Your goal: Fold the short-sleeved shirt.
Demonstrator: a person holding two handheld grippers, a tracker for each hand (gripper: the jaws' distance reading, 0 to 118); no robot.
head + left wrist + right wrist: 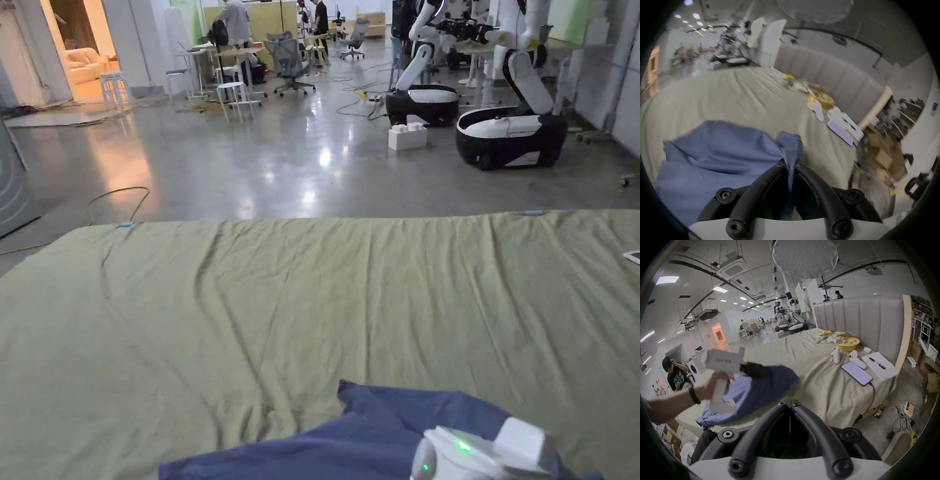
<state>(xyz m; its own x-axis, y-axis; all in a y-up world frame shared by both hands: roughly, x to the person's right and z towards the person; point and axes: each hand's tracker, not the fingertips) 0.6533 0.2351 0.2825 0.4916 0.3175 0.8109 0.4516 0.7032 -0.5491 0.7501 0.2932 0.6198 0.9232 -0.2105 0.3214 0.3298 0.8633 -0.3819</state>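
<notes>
Left tool (790, 164) is pinched tight on a bunch of the blue shirt (718, 152). My right tool (789, 402) has its jaws closed together with nothing between them. I see the shirt lying crumpled at the near edge of the bed (312, 300). I think folding has hardly begun; it needs spreading flat first.

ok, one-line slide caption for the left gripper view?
Left gripper shut on a bunched fold of the blue shirt over the olive bedsheet.
</notes>
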